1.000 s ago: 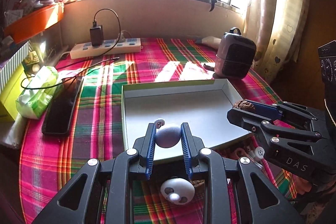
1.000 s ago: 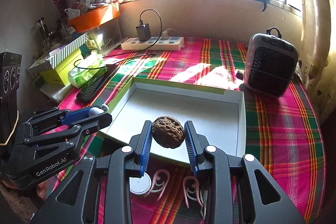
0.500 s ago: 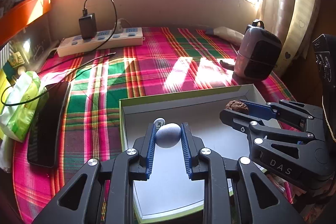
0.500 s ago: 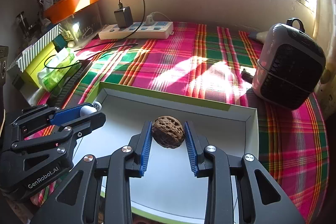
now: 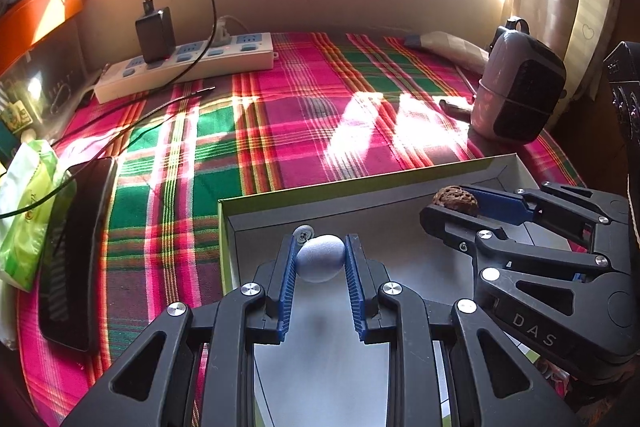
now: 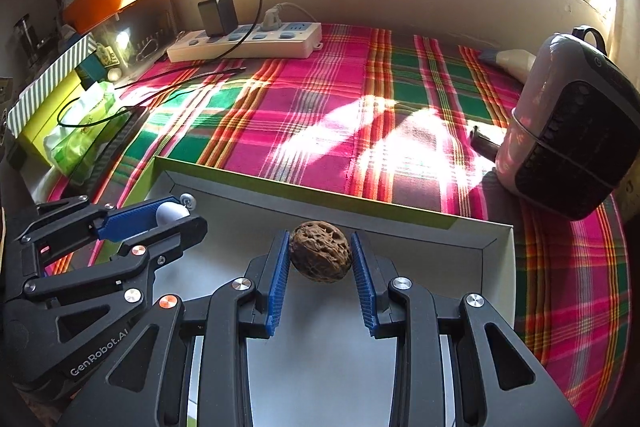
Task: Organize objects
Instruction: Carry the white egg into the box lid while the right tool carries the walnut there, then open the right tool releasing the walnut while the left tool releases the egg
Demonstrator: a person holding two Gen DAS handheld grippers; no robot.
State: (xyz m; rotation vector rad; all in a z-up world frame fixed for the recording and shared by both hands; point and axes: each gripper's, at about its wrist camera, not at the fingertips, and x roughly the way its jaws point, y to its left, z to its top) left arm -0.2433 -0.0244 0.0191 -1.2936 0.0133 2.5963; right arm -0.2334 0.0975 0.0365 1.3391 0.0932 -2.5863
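Right wrist view: right gripper (image 6: 320,259) holds a walnut (image 6: 320,257), left gripper (image 5: 320,259) a pale ball (image 5: 320,258), both over the box (image 6: 498,267) at bottom, not dropped yet.

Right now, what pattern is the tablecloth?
Pink, green and red plaid tablecloth, clearest in the right wrist view.

Pink-green plaid tablecloth (image 6: 328,115), brown walnut (image 6: 320,257); pale blue egg (image 5: 321,258) (blue-padded grip), green-rimmed tray (image 6: 304,193)
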